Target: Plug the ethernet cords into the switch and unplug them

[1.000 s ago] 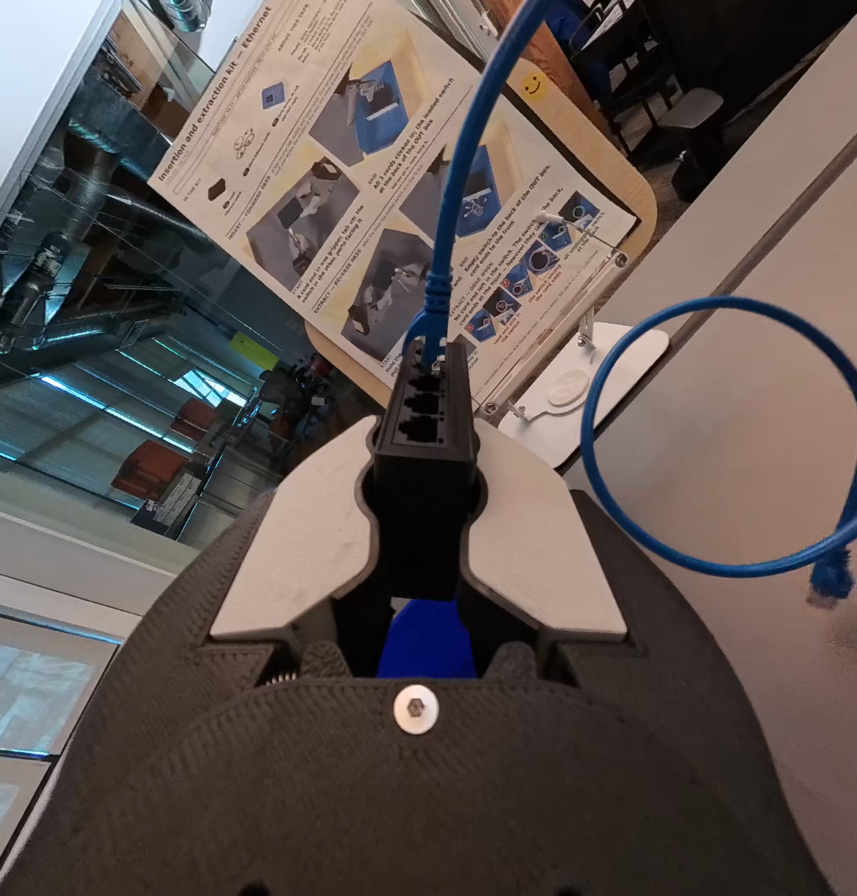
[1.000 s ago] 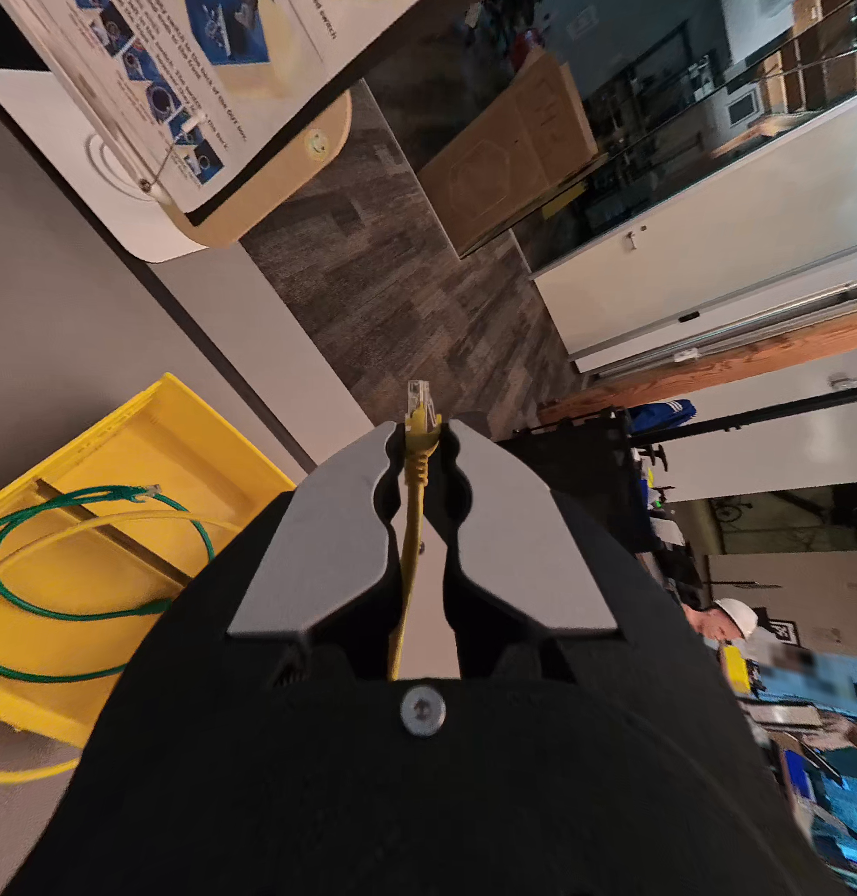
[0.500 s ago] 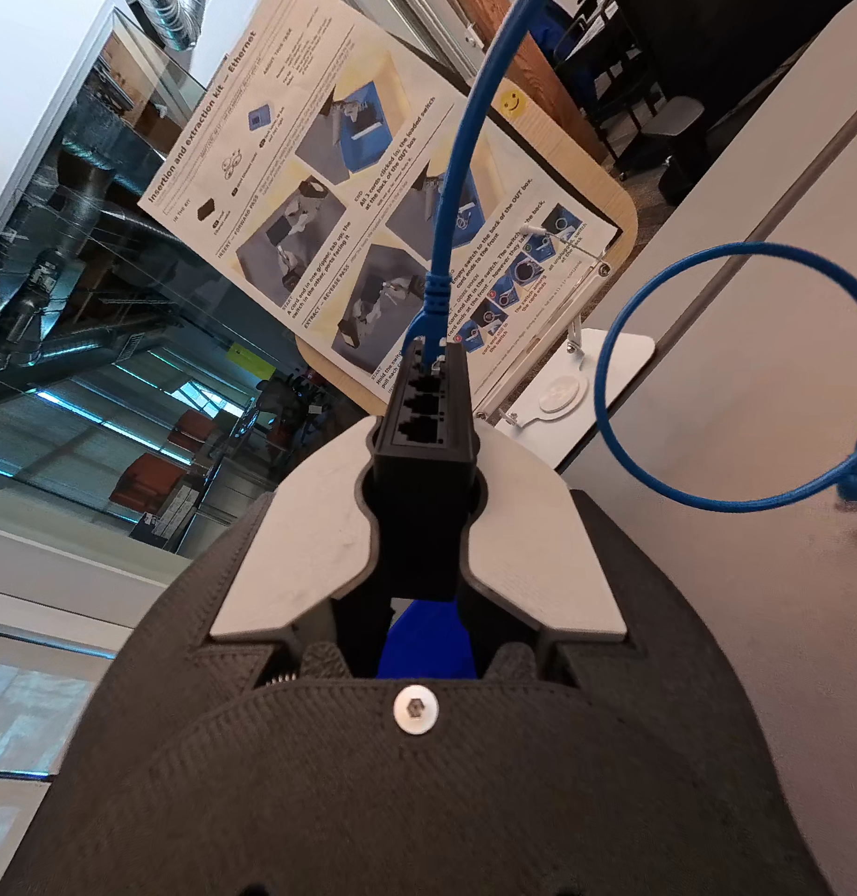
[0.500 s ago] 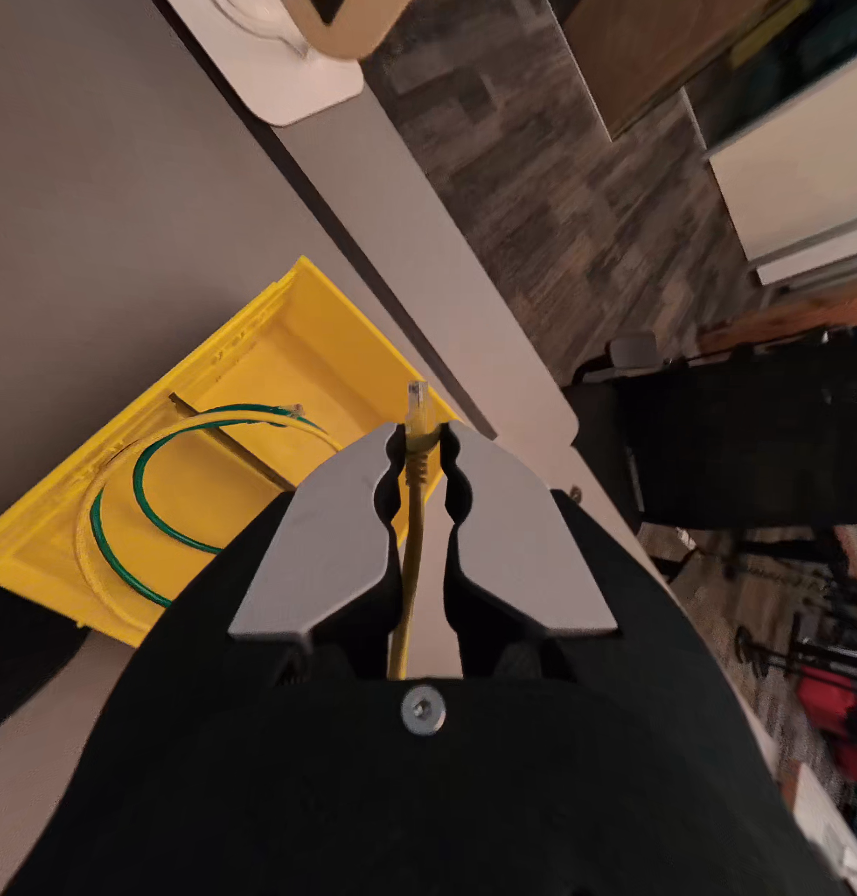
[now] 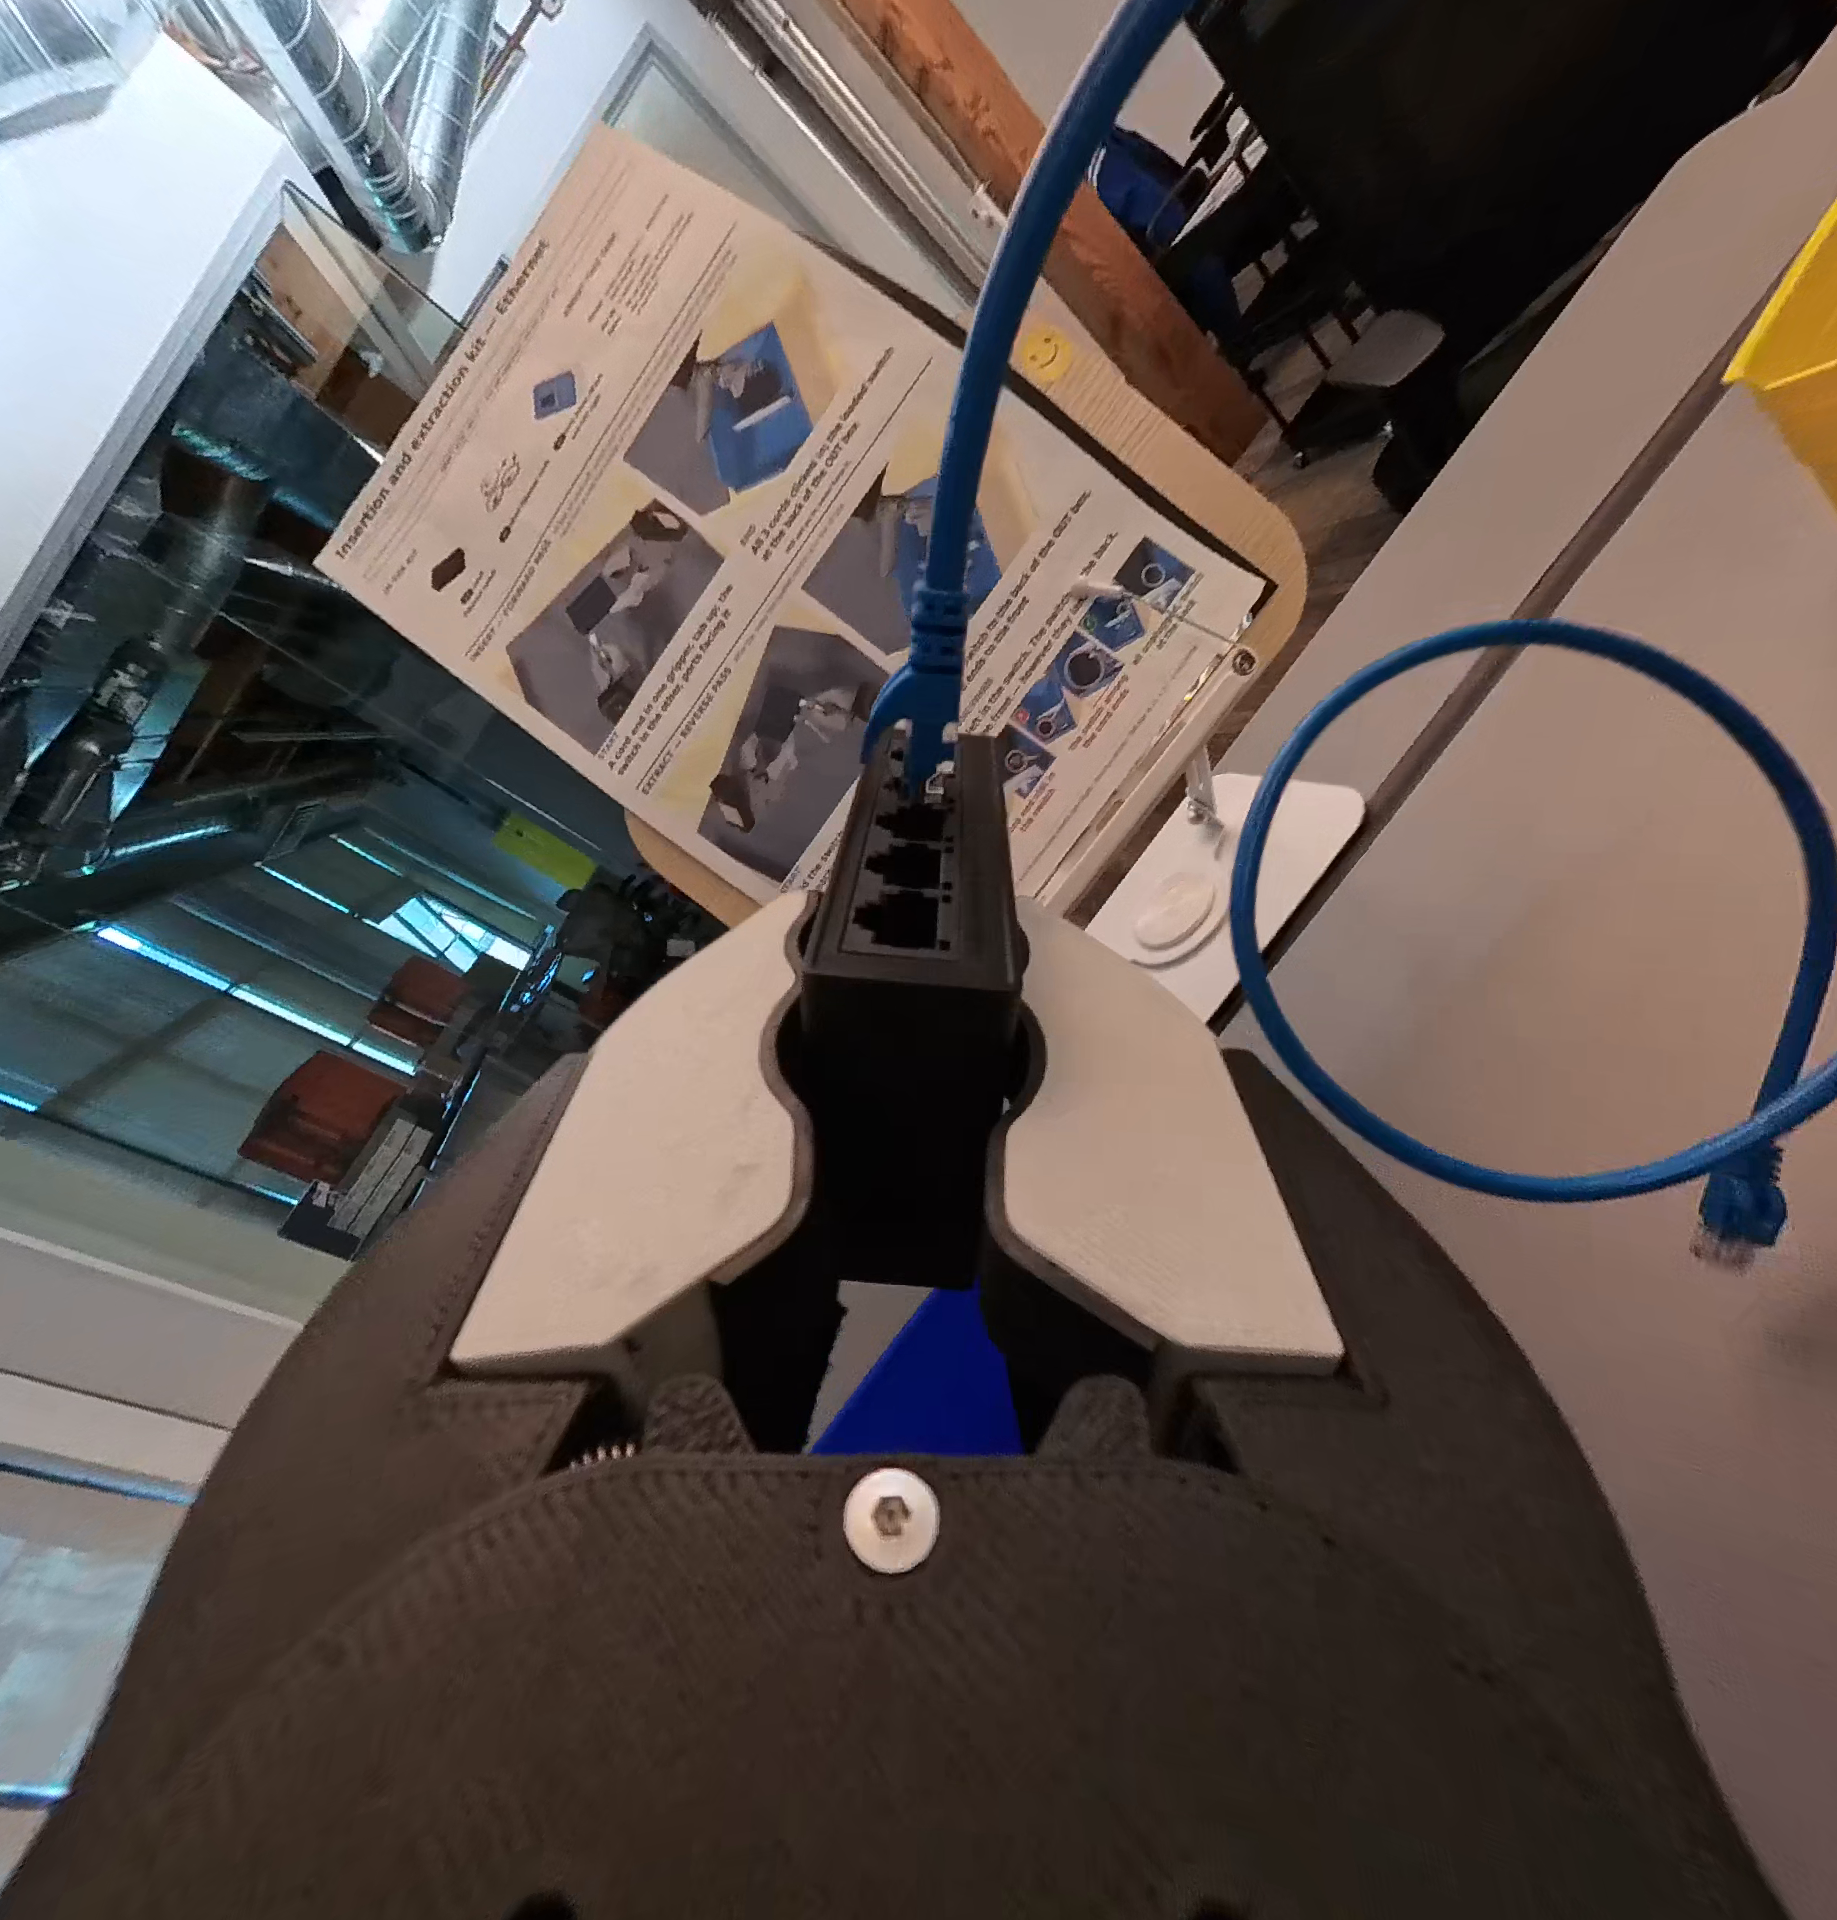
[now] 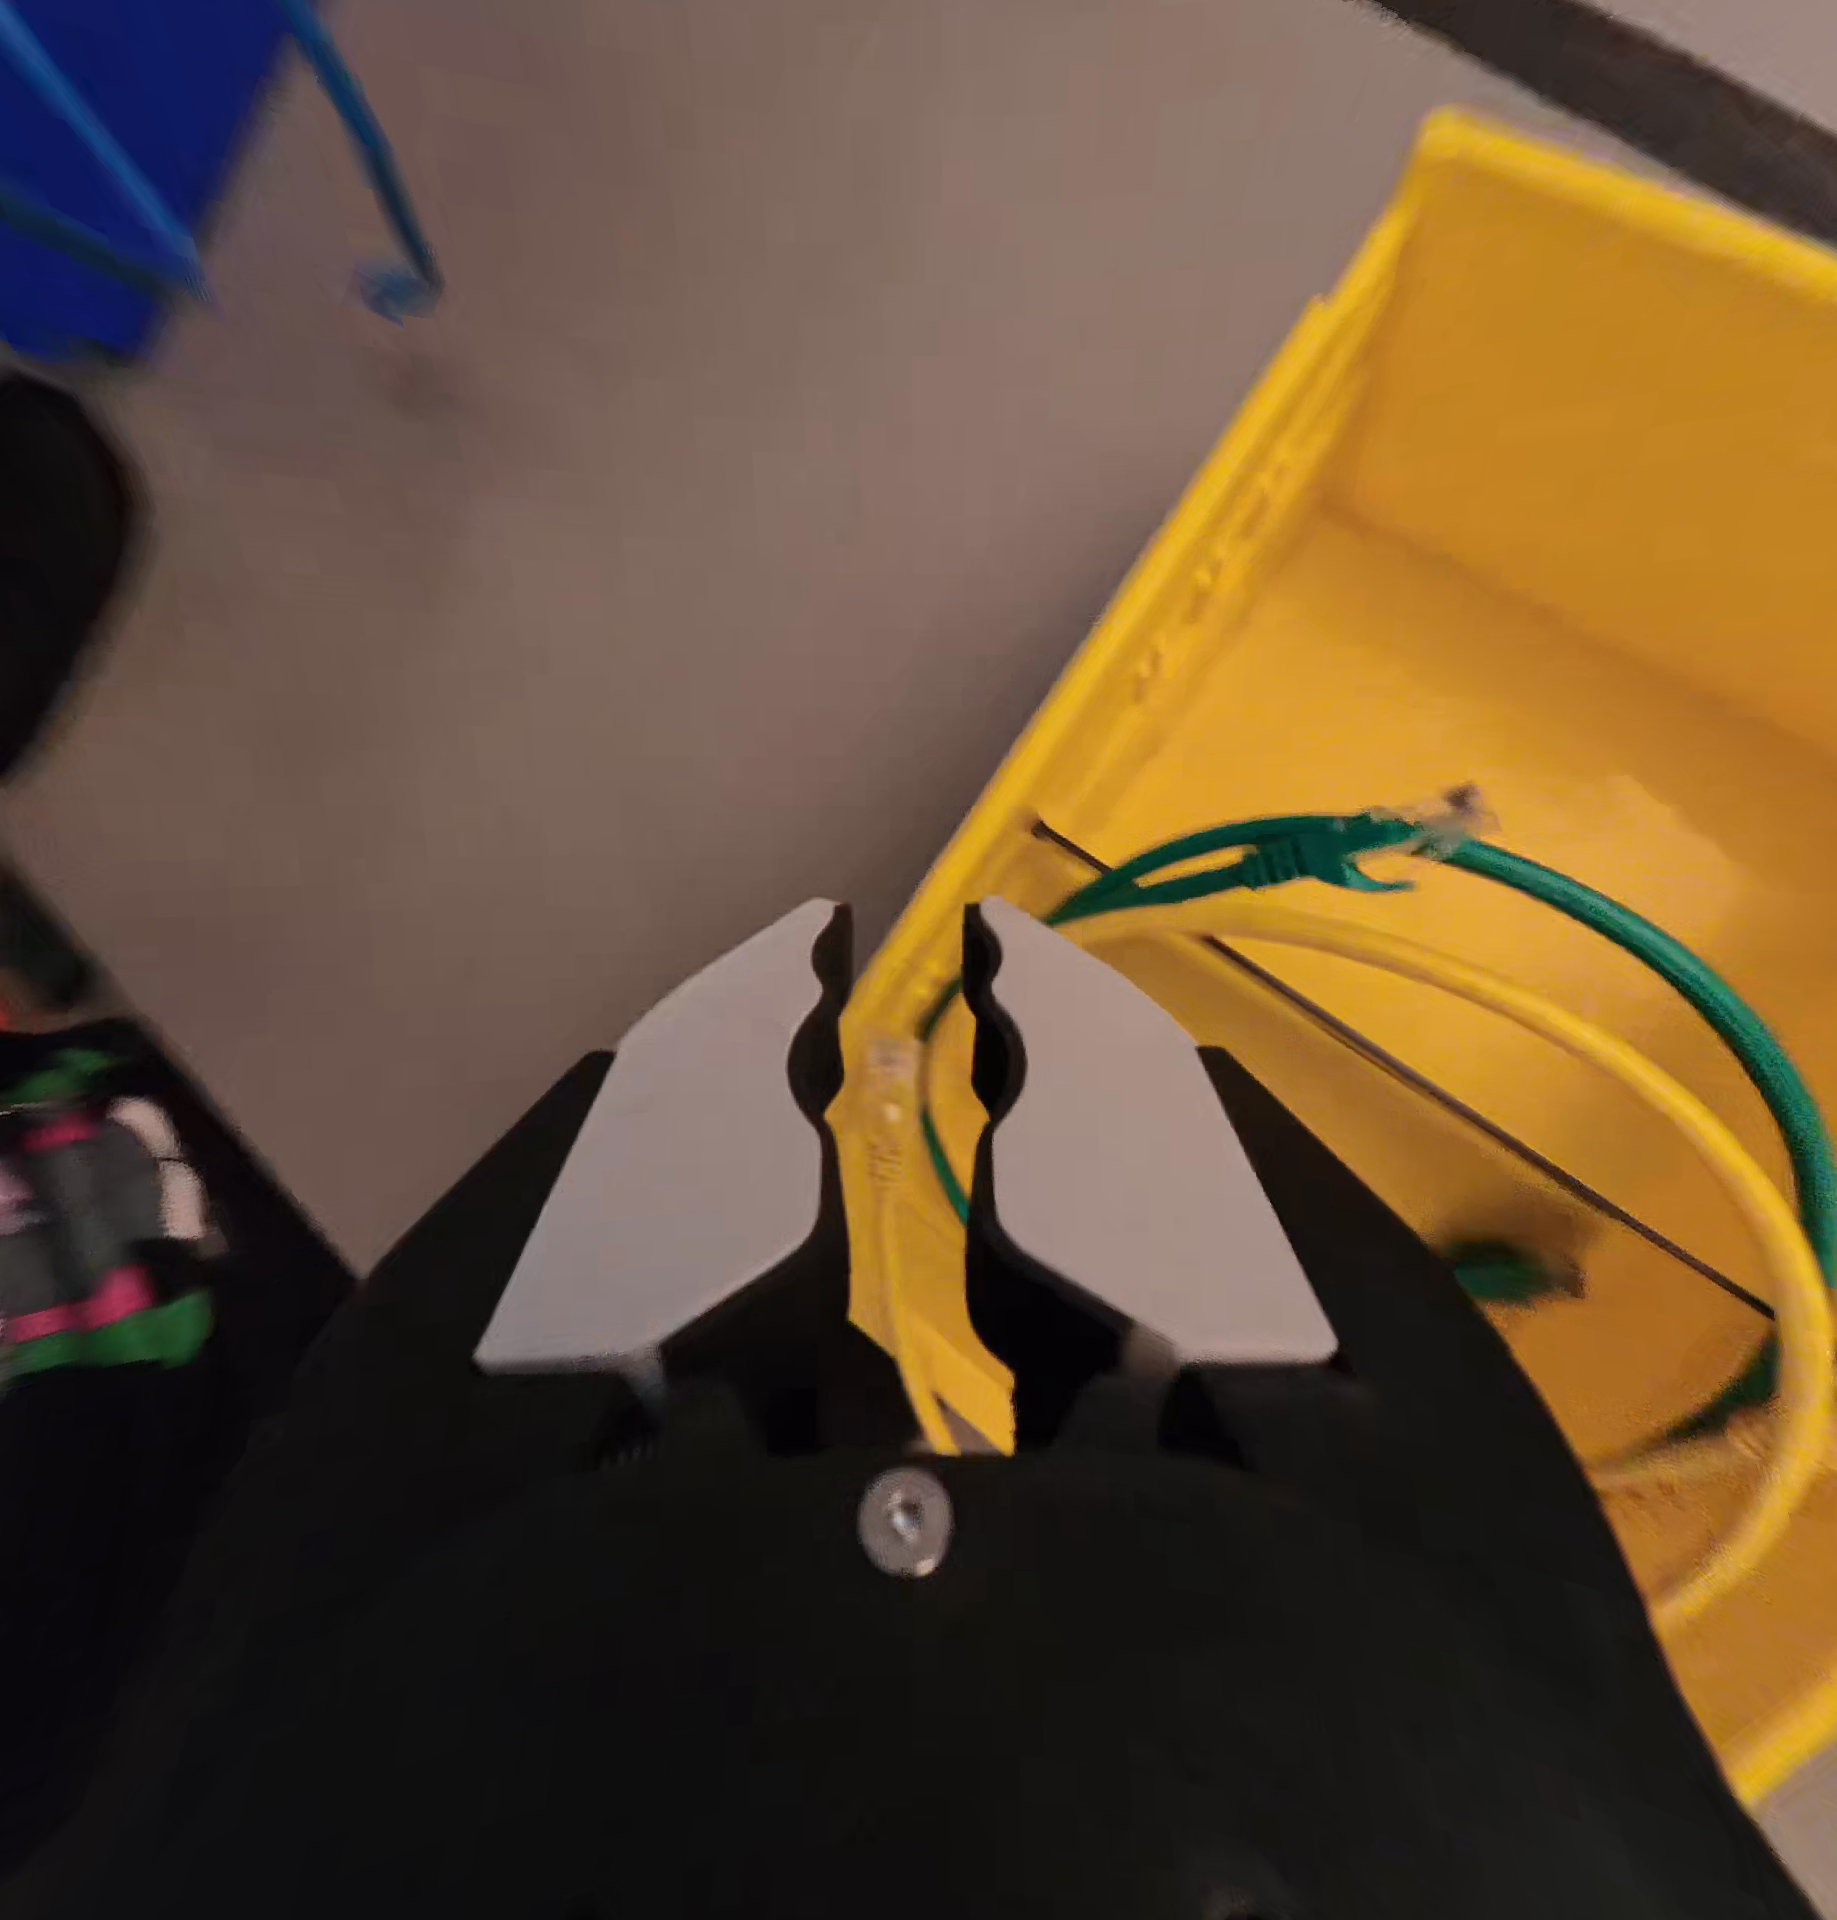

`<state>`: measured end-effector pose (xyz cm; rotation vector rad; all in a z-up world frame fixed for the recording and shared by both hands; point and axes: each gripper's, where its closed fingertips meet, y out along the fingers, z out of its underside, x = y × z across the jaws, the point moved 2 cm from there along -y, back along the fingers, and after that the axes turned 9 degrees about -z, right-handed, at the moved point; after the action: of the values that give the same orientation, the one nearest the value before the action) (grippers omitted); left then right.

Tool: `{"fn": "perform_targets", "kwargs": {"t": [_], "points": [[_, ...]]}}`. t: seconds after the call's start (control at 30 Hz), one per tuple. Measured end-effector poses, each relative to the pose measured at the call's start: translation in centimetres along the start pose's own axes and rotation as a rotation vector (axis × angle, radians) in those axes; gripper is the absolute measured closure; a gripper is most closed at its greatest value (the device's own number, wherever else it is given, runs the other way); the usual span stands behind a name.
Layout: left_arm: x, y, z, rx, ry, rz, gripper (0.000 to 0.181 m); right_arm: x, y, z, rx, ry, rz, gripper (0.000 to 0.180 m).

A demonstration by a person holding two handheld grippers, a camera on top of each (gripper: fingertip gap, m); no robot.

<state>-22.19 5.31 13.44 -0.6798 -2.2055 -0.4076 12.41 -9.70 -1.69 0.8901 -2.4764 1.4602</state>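
Note:
My left gripper (image 5: 914,935) is shut on a black switch (image 5: 909,1049), held with its ports facing up. A blue cord (image 5: 1007,270) is plugged into the farthest port. It loops round to the right, and its free plug (image 5: 1740,1210) hangs over the grey table (image 5: 1579,935). My right gripper (image 6: 906,935) is over the near rim of a yellow bin (image 6: 1516,499) with its jaws a little apart. A yellow cord's plug (image 6: 886,1081) lies loose between them, back from the tips. That cord (image 6: 1620,1091) loops into the bin beside a green cord (image 6: 1724,1008).
A printed sheet on a wooden stand (image 5: 685,520) with a white base (image 5: 1278,842) stands at the table's far edge. The yellow bin also shows at the right of the left wrist view (image 5: 1818,343). A blue bin (image 6: 62,156) and the blue cord's end (image 6: 394,286) are at the upper left. Tip to tip, the grippers are about 40 cm apart.
My right gripper has swung down over the yellow bin. Its jaws have parted slightly and the yellow plug has slid back from beyond the tips. The left gripper has tilted, still holding the switch.

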Motion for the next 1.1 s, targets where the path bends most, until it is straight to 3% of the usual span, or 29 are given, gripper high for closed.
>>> {"fn": "perform_targets", "kwargs": {"t": [0.07,0.17,0.33,0.4,0.5,0.6,0.67,0.77,0.93,1.1], "points": [[-0.4,0.1,-0.3,-0.017,-0.003,0.012,0.152,1.0,-1.8,-1.7,-0.103,-0.010,-0.047,0.159],[-1.2,0.3,-0.9,-0.050,0.002,0.030,0.152,2.8,-4.3,-3.5,-0.212,-0.218,0.014,0.158],[-1.9,0.4,-0.8,-0.036,0.023,0.050,0.152,3.0,-3.7,3.4,0.082,-0.517,0.184,0.148],[-2.0,0.5,-0.9,-0.040,0.025,0.056,0.152,1.8,-2.5,7.2,0.185,-0.421,0.145,0.149],[-2.4,0.5,-1.1,-0.041,0.035,0.060,0.152,1.7,-0.1,10.0,0.184,-0.230,-0.004,0.154],[-2.6,0.4,-1.2,-0.035,0.046,0.059,0.151,0.3,1.7,10.8,0.207,-0.226,0.079,0.155],[-2.5,0.3,-1.2,-0.031,0.050,0.054,0.152,-0.4,2.4,11.0,0.247,-0.193,0.108,0.171],[-2.2,0.1,-1.2,-0.027,0.047,0.047,0.152,-0.5,2.0,9.1,0.187,-0.111,0.089,0.172],[-1.9,-0.3,-1.6,-0.038,0.039,0.043,0.152,-0.7,-0.8,2.4,-0.204,-0.169,0.091,0.171],[-1.9,-0.5,-1.9,-0.053,0.029,0.050,0.152,-2.7,3.0,7.6,0.091,-0.066,0.048,0.170]]}}
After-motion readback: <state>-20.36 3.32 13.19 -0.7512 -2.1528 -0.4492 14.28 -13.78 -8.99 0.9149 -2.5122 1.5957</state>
